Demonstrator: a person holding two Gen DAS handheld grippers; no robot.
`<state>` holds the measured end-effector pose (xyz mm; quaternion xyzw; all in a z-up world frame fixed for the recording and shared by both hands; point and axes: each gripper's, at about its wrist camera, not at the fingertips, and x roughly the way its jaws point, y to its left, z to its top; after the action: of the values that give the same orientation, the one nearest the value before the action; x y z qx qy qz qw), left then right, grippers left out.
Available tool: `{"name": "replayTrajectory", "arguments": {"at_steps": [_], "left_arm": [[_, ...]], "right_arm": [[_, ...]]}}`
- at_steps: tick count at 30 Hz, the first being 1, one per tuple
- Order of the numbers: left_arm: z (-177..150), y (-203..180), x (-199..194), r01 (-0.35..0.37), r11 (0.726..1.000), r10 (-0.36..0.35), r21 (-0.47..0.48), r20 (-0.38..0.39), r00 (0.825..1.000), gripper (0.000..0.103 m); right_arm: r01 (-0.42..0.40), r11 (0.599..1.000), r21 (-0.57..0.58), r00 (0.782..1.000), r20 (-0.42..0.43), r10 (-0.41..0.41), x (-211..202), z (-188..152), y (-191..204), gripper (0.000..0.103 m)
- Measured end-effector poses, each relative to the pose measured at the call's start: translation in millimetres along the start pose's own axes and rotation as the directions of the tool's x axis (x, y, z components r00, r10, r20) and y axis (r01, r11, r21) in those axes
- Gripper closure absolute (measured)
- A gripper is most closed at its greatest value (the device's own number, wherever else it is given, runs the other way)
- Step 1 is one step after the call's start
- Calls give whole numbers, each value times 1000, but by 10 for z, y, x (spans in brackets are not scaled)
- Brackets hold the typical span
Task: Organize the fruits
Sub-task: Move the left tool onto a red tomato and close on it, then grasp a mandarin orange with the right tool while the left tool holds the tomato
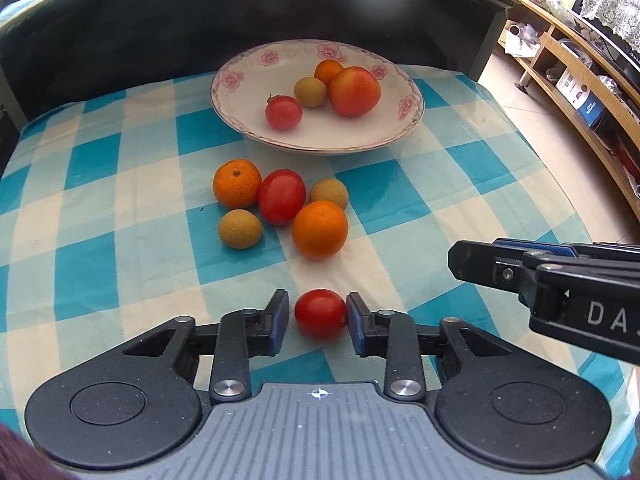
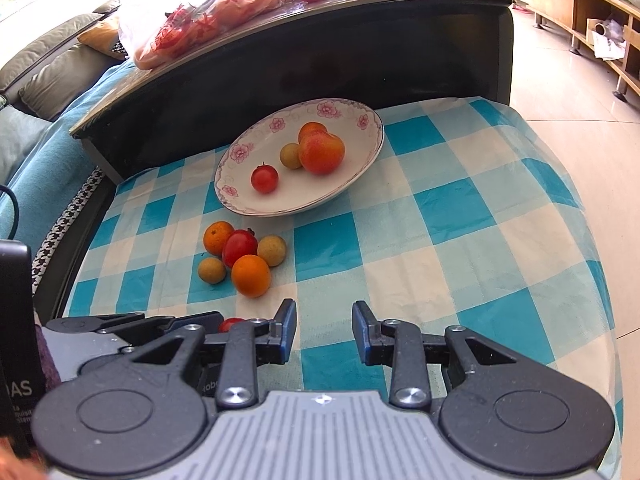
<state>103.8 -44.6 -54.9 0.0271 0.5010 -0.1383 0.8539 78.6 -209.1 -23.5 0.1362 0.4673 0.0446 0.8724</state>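
Note:
A small red tomato [image 1: 321, 313] lies on the checked cloth between the fingers of my left gripper [image 1: 318, 320], which is shut on it; the right pad touches it and the left pad sits close against it. Beyond it lies a cluster of two oranges [image 1: 319, 229], a red tomato [image 1: 281, 196] and two brown fruits [image 1: 240, 228]. The flowered plate [image 1: 240, 92] behind holds an orange, a brown fruit, a large tomato [image 1: 355, 90] and a small tomato [image 1: 283, 112]. My right gripper [image 2: 324, 332] hovers over bare cloth to the right, jaws narrow with nothing between them.
A dark raised tabletop [image 2: 304, 60] stands behind the plate, with a plastic bag of fruit [image 2: 188, 20] on it. A sofa [image 2: 44, 68] is at the left, wooden shelves [image 1: 576, 92] at the right. The cloth [image 2: 500, 220] drops off at its right edge.

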Motion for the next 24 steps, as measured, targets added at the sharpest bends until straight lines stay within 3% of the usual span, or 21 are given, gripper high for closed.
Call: {"name": "replayTrajectory", "arguments": {"at_steps": [15, 24], "left_arm": [[-68, 266, -86, -30, 999, 30, -30, -2, 1000, 68], [-63, 382, -108, -30, 998, 29, -51, -10, 1000, 67]], "right_arm": [[-56, 998, -27, 998, -23, 55, 282, 160, 258, 70], [-17, 993, -115, 997, -76, 8, 544, 311, 501, 68]]}}
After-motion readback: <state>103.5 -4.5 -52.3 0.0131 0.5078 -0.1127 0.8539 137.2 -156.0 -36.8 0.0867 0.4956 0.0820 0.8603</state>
